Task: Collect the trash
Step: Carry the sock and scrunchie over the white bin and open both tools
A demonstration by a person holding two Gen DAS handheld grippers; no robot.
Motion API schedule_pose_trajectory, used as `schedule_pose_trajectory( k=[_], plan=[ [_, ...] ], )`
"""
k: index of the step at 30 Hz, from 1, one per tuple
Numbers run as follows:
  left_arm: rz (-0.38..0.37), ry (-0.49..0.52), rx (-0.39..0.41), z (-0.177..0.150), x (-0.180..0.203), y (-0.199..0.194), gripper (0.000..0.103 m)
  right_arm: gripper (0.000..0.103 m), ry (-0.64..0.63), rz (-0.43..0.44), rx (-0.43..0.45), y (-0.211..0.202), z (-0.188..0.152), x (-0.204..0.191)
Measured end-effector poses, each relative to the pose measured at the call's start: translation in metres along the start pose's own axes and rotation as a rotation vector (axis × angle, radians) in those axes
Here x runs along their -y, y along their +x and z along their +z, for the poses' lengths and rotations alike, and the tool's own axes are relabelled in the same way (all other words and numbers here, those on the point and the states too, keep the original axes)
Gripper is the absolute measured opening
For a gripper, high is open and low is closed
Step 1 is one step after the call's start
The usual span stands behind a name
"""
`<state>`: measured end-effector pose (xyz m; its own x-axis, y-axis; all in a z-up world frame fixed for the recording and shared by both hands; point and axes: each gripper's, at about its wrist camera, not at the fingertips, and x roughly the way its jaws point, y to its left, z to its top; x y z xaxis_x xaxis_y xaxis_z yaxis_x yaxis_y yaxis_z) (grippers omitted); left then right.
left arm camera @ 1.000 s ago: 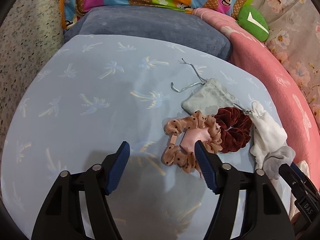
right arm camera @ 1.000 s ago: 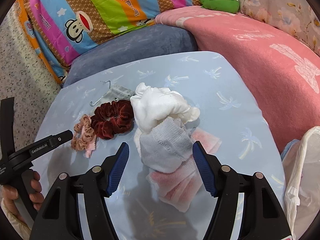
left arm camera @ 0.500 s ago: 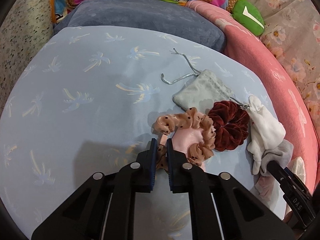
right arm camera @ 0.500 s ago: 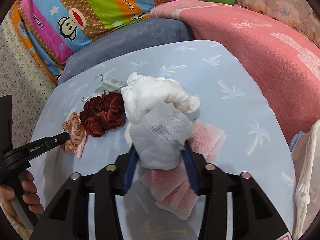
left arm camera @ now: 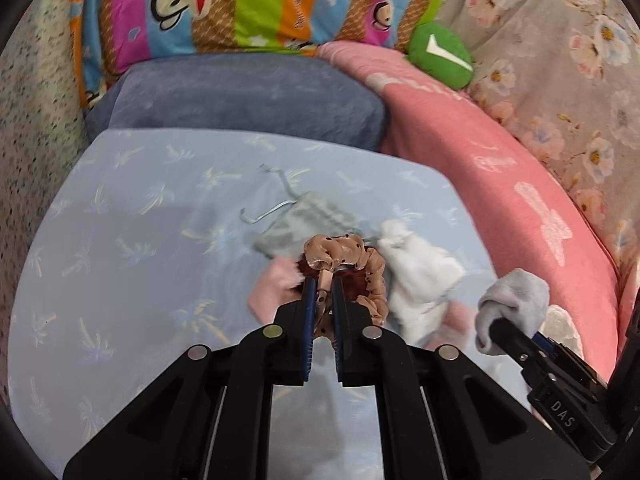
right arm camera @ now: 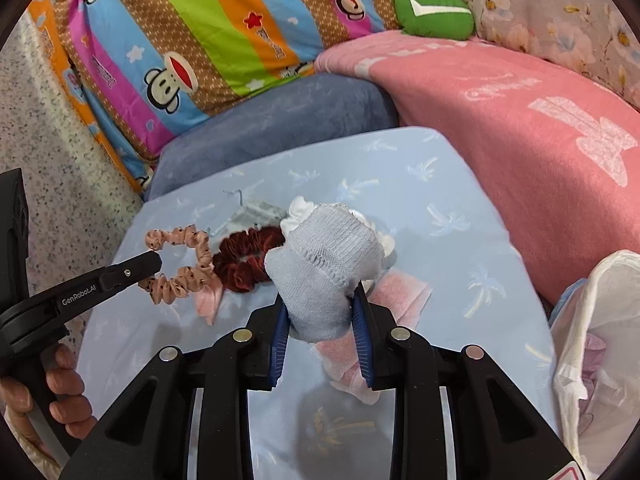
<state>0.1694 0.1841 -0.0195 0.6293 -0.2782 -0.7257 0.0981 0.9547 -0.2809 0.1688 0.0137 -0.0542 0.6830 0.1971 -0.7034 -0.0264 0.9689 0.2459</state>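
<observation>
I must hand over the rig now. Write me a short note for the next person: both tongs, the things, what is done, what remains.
Left tongs: shut on the spotted peach scrunchie, lifted.
Right tongs: closing on the grey sock, raised off the sheet.
On the blue sheet: dark red scrunchie, white cloth, pink cloth, grey drawstring pouch.
White bag stands to the right.
Done: two items gripped. Left: bag them, then collect the rest.

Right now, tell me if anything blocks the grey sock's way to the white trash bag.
Nothing visible does. The right gripper, jaws closing, holds the grey sock; only bare blue sheet lies between it and the white trash bag.
</observation>
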Motion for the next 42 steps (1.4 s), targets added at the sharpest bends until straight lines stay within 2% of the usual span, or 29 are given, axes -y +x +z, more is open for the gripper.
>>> schedule_pose_trajectory(
  k=[9,21,30,42],
  plan=[
    [-0.084,0.112,0.054,-0.004,0.07,-0.029,0.008,0.027,0.026,-0.016,0.105,-0.07,0.006,0.027],
    [-0.194,0.268,0.053,-0.03,0.17,-0.041,0.008,0.028,0.107,-0.103,0.203,-0.152,-0.009,0.105],
    [-0.261,0.368,0.025,-0.052,0.233,-0.038,0.008,0.028,0.185,-0.172,0.236,-0.189,-0.027,0.162],
    [-0.302,0.441,-0.022,-0.074,0.281,-0.031,0.01,0.029,0.246,-0.232,0.25,-0.212,-0.044,0.205]
  ],
)
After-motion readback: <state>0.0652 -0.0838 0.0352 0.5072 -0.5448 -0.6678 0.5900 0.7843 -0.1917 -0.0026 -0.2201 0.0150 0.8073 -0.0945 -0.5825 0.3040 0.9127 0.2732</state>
